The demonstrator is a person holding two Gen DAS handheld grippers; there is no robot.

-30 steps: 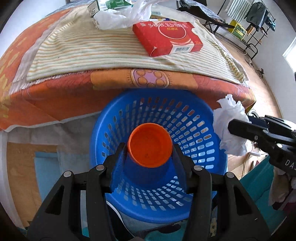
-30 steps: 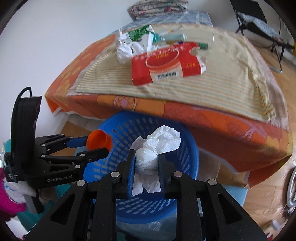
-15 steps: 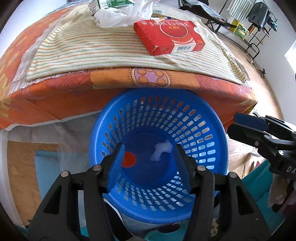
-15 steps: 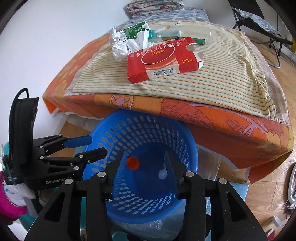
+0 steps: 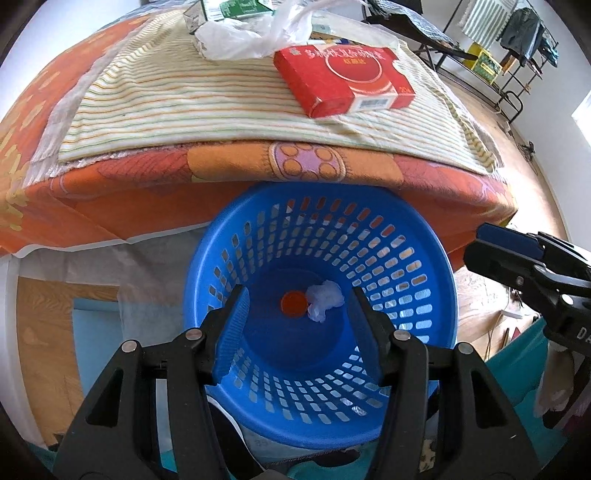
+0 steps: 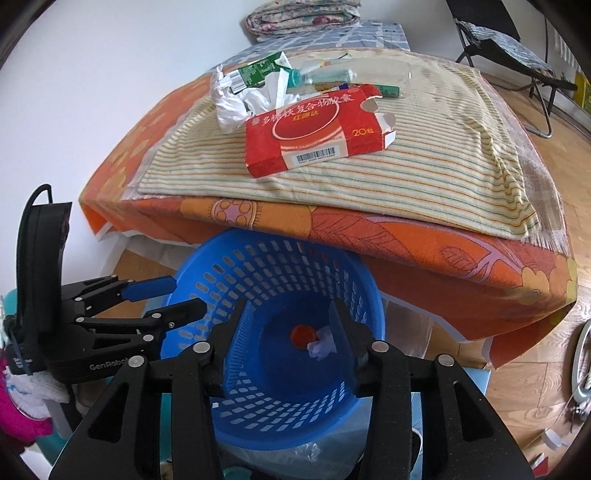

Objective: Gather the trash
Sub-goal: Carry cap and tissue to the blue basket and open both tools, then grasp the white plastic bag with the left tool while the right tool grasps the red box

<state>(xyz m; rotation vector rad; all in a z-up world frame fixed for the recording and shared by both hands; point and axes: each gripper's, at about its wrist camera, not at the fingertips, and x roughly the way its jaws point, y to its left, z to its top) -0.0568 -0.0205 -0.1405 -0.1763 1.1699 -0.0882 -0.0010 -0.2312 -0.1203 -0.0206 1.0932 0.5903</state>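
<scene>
- The left hand-held gripper (image 5: 297, 314) hangs over the blue laundry-style basket (image 5: 436, 291) with its jaws spread wide and nothing between them; its blue-lined fingers (image 5: 236, 317) frame the basket's floor.
- The right hand-held gripper (image 6: 291, 332) is likewise spread apart and empty, poised above the same basket (image 6: 369, 295); in the left wrist view it shows from the side at the basket's right rim (image 5: 517, 266).
- At the bottom of the basket lie an orange cup (image 5: 293, 303) and a crumpled white tissue (image 5: 325, 300), touching each other near the middle of the floor; the right wrist view shows the same pair, cup (image 6: 303, 334) beside tissue (image 6: 321, 345).
- The basket stands on the floor, its far rim tucked just under the near edge of the worktop, which is draped in an orange patterned cloth (image 6: 406, 236).
- A cream striped cloth (image 6: 424, 173) covers the top of the worktop.
- A red cardboard box (image 6: 314, 129) with white lettering and a barcode lies on the striped cloth, near the near edge.
- Just behind it, toward the far edge, sit a crumpled white plastic bag (image 6: 243, 103), a green-and-white carton (image 6: 255, 72) and a clear plastic bottle (image 6: 351, 72) lying on its side.
- Folded bedding (image 6: 303, 16) is stacked beyond the far edge.
</scene>
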